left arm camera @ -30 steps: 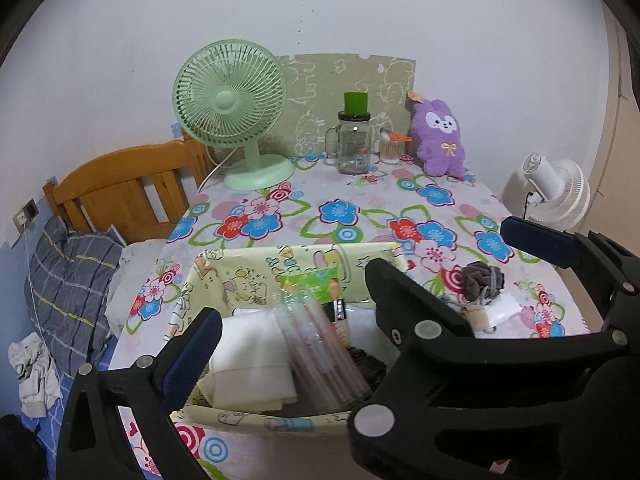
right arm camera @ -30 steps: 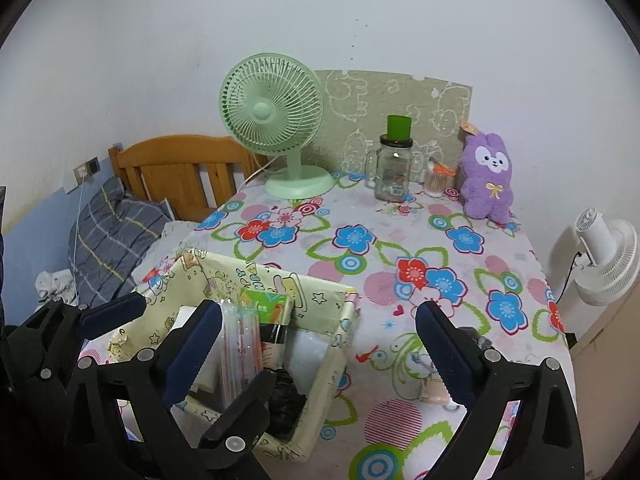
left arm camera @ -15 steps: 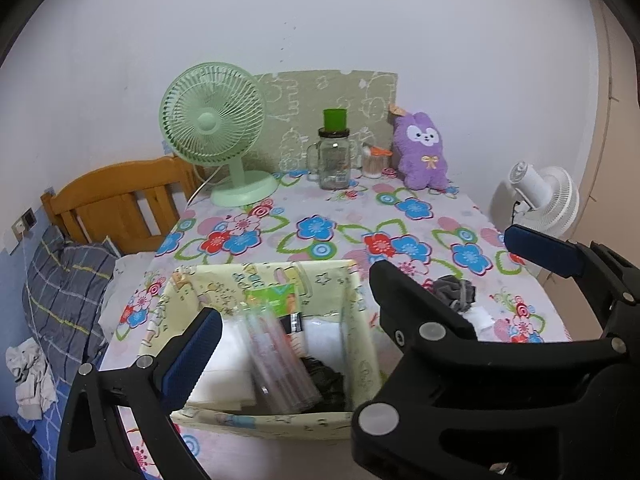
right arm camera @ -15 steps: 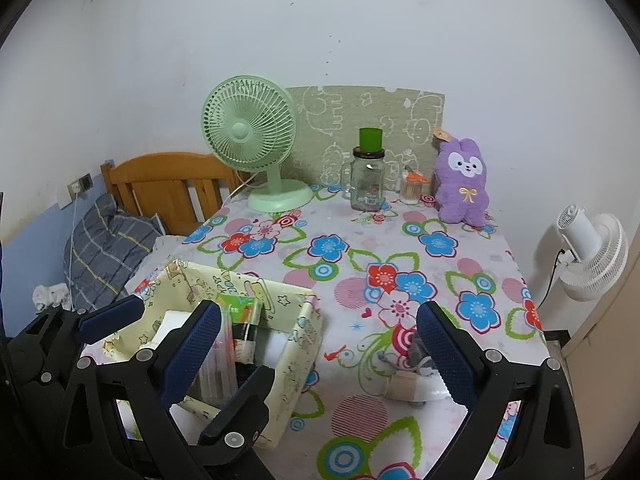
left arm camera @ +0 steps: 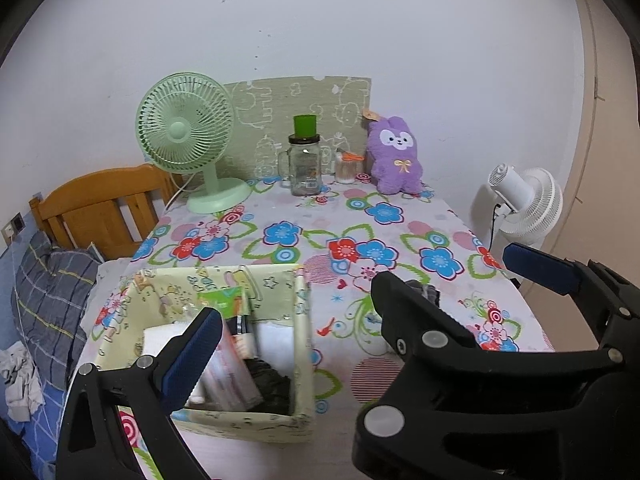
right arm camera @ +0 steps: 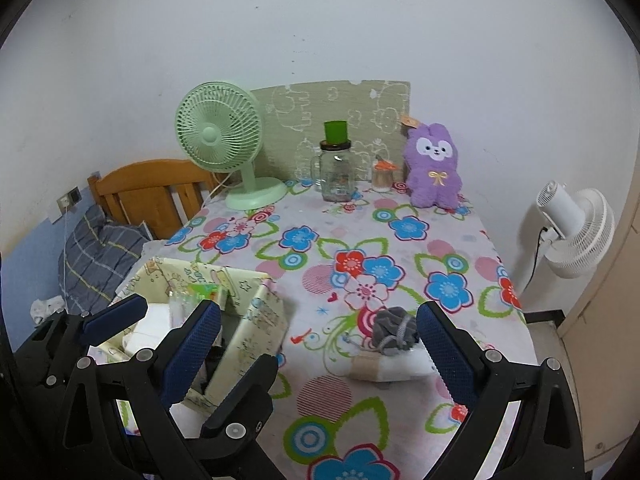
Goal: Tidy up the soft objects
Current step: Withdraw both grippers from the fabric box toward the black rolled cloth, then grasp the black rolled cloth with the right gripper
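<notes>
A yellow-green fabric storage box [left arm camera: 302, 360] sits at the table's near left and holds white folded cloth, a plastic packet and a dark item; it also shows in the right wrist view [right arm camera: 256, 320]. A grey scrunchie [right arm camera: 394, 326] lies on a white rolled cloth [right arm camera: 384, 366] near the table's front right. A purple plush rabbit [right arm camera: 432, 168] stands at the back. My left gripper [left arm camera: 356, 308] is open and empty above the box's right side. My right gripper [right arm camera: 320, 346] is open and empty, just in front of the scrunchie.
A green desk fan [left arm camera: 188, 140], a glass jar with a green lid [left arm camera: 305, 160] and a small cup [left arm camera: 347, 166] stand at the back of the floral table [right arm camera: 360, 240]. A white floor fan [right arm camera: 572, 232] stands right. A wooden bed with a pillow [left arm camera: 52, 296] is left.
Both grippers have pulled back and up from the table, so the box and the scrunchie look smaller and farther. Both stay open and empty.
</notes>
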Demonstrator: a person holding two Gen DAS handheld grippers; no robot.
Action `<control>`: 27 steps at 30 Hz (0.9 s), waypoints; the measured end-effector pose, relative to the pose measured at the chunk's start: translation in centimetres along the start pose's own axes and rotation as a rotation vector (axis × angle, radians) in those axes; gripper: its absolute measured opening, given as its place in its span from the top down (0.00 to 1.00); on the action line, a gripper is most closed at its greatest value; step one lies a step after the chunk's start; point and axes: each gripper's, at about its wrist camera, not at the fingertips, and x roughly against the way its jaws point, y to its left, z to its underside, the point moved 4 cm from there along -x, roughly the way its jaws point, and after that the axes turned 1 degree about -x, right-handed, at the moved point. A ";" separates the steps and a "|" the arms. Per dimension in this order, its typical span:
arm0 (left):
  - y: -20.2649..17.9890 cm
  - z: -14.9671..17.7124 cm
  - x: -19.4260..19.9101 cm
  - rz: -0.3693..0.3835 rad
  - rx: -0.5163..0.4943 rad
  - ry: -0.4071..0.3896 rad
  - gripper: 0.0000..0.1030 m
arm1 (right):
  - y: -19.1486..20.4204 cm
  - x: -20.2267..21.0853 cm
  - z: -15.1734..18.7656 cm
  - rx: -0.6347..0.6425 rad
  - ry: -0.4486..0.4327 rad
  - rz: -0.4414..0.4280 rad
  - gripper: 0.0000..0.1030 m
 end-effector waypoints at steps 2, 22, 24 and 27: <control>-0.6 0.1 -0.2 0.006 -0.003 0.002 0.00 | -0.6 0.1 0.3 -0.004 0.000 0.007 0.03; -5.5 2.0 -4.1 0.028 -0.022 0.046 0.01 | -6.4 -1.5 3.5 -0.075 0.052 0.077 0.03; -6.0 2.2 -4.6 0.039 -0.030 0.056 0.01 | -7.0 -1.8 3.7 -0.075 0.054 0.084 0.04; -6.8 2.4 -5.4 0.050 -0.036 0.071 0.01 | -7.9 -2.3 3.9 -0.069 0.058 0.097 0.04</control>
